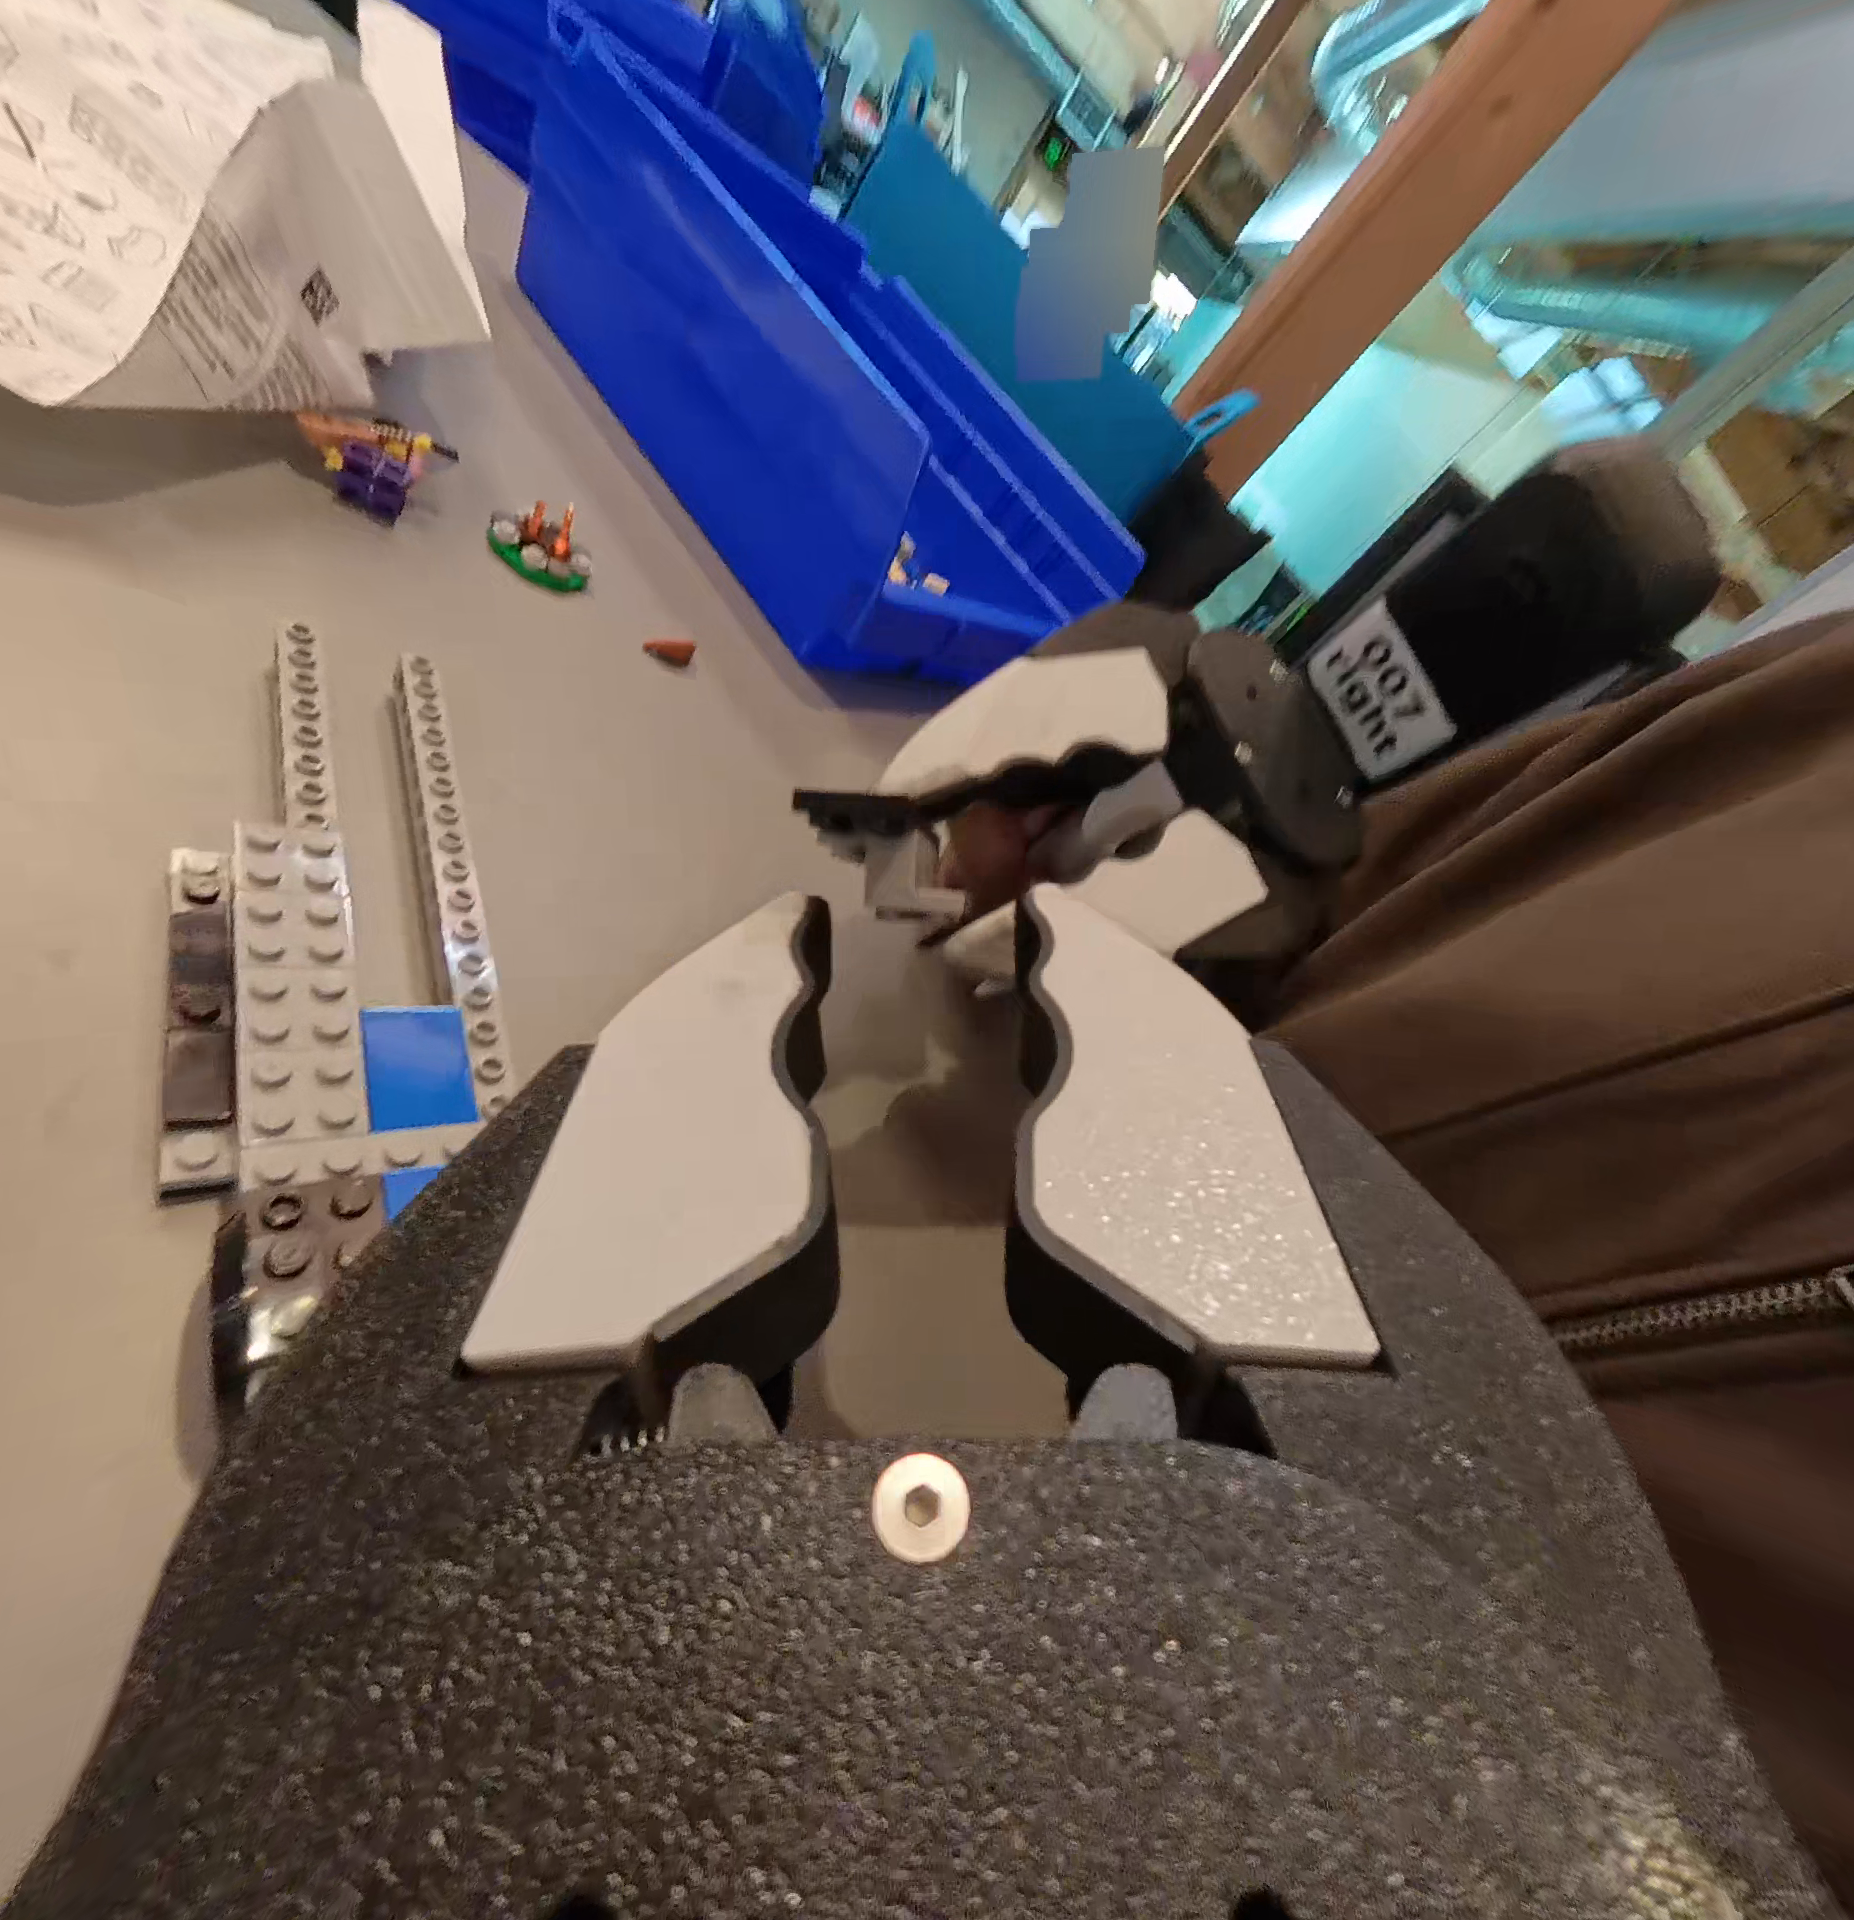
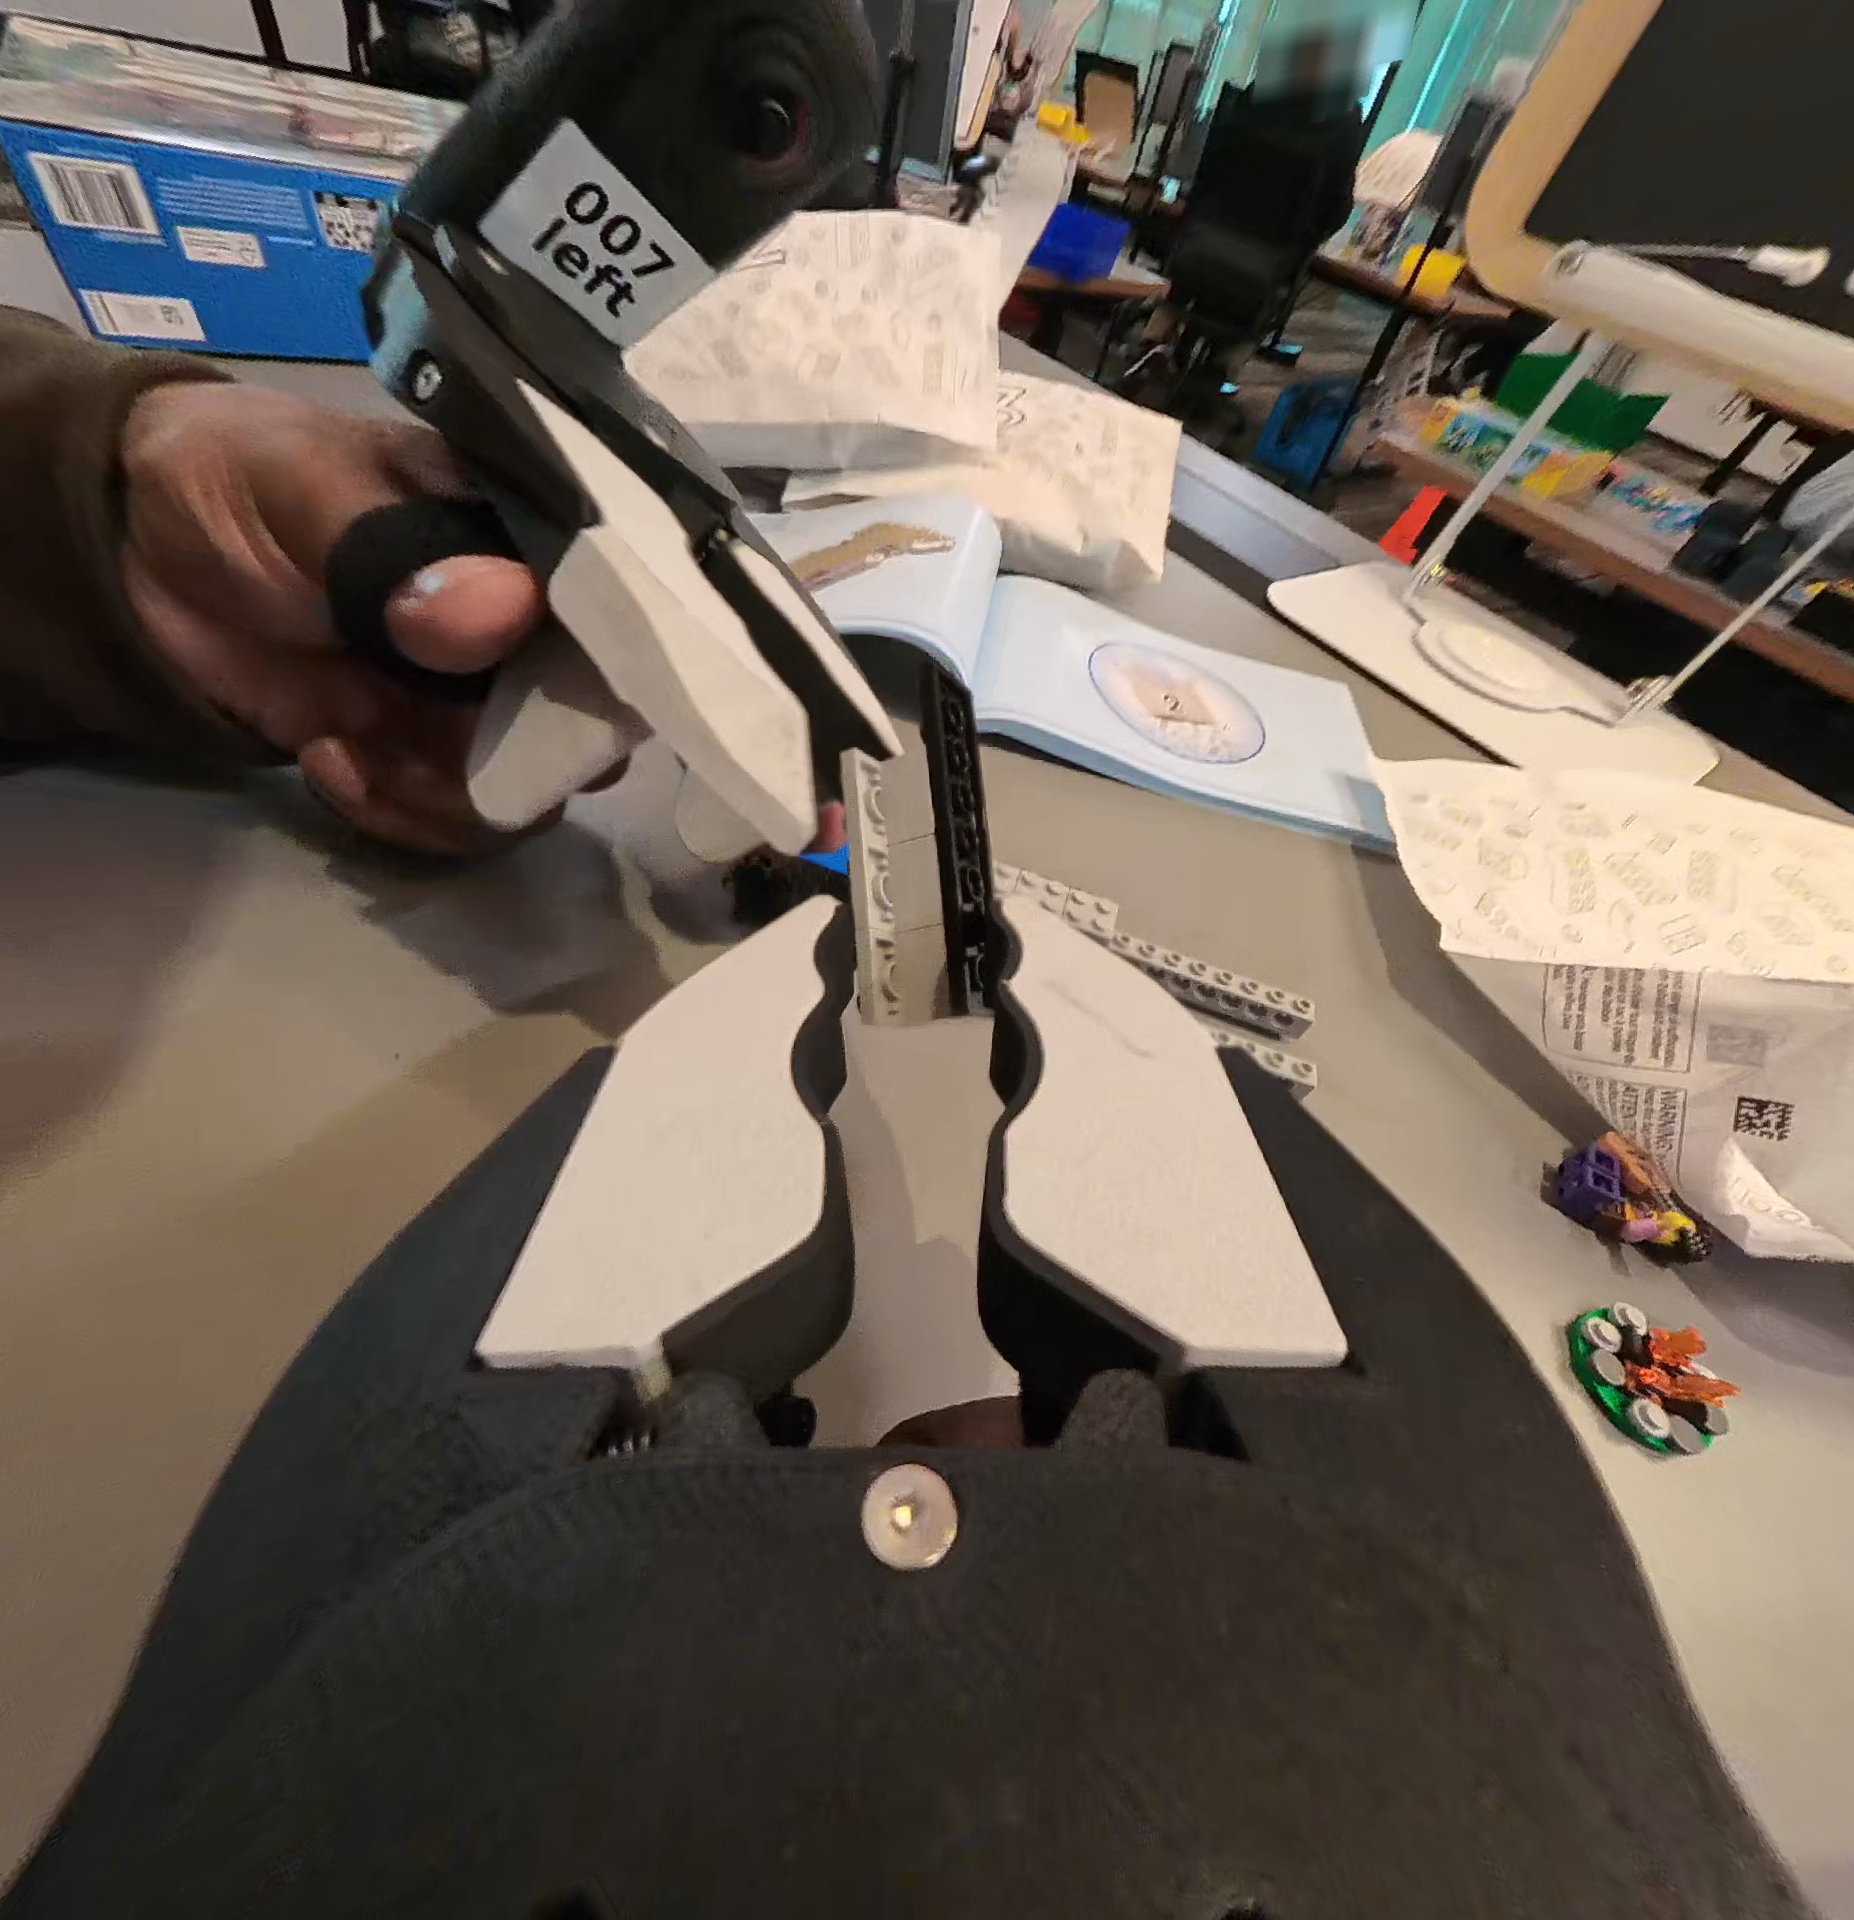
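My right gripper [image 2: 918, 935] is shut on a small brick assembly [image 2: 907, 883], a grey part joined to a black studded plate, and holds it upright above the table. In the left wrist view the same assembly [image 1: 881, 842] sticks out of the right gripper [image 1: 938, 862]. My left gripper [image 1: 923, 914] is open and empty, with only the table surface between its fingers. In the right wrist view the left gripper [image 2: 840, 784] hangs just left of the assembly's top, its jaws apart, held by a person's hand [image 2: 279, 623].
A flat grey plate build [image 1: 289, 987] with a blue tile [image 1: 419, 1070] and long grey beams [image 1: 445, 831] lies on the table. Blue bins [image 1: 798, 416], paper bags [image 2: 1629, 883], an open booklet [image 2: 1162, 707], a purple figure [image 2: 1619, 1195] and a green round piece [image 2: 1650, 1382] are nearby. Left and right tips are no more than a few centimetres apart. The green round piece [image 2: 1650, 1382] is about equally far from each gripper, around 20 centimeters.
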The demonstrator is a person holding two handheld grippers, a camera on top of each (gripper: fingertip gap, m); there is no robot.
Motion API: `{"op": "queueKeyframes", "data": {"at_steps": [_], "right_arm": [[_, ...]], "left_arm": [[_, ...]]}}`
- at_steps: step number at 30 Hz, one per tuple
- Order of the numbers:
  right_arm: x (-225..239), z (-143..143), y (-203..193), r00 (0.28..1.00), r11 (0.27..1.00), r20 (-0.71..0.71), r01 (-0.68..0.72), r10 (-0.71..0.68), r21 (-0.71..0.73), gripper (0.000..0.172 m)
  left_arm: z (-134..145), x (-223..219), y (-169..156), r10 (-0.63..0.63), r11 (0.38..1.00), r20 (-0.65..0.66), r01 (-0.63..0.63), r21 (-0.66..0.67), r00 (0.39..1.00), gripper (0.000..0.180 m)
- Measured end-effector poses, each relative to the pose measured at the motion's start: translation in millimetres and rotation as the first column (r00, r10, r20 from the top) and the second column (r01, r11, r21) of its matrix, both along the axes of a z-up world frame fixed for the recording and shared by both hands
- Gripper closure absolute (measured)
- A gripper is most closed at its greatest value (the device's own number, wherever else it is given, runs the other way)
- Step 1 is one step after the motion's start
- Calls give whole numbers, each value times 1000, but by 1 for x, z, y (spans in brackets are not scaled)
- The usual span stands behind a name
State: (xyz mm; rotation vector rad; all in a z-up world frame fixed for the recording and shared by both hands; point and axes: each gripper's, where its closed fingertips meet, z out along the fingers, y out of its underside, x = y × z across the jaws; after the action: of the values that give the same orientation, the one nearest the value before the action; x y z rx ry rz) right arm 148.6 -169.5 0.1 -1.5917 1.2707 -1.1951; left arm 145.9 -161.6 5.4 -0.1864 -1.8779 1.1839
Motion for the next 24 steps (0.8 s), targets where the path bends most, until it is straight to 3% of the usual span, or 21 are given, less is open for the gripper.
{"op": "queueKeyframes", "data": {"at_steps": [4,9,11,14,18,21,24], "right_arm": [[2,4,6,999,997,40,24,-22,-72,147],[-3,0,14,991,991,-9,-133,132,-2,138],[-6,8,13,981,979,16,-196,195,60,138],[-7,20,11,967,965,39,-253,251,67,138],[-3,17,23,944,944,-11,-331,331,-7,136],[1,5,29,934,936,-79,-352,349,-23,145],[0,2,31,928,931,-83,-366,365,-1,155]], "left_arm": [[9,0,-2,27,998,-28,-29,-48,999,164],[5,-2,5,-9,992,189,34,-125,982,164],[1,-3,7,-1,986,330,57,-159,944,164],[-12,-5,10,4,976,545,115,-185,838,164],[-26,-11,15,-12,965,692,191,-182,722,164],[-31,-13,17,-21,959,729,219,-178,684,164],[-31,-13,18,-35,962,699,215,-171,714,164]]}}
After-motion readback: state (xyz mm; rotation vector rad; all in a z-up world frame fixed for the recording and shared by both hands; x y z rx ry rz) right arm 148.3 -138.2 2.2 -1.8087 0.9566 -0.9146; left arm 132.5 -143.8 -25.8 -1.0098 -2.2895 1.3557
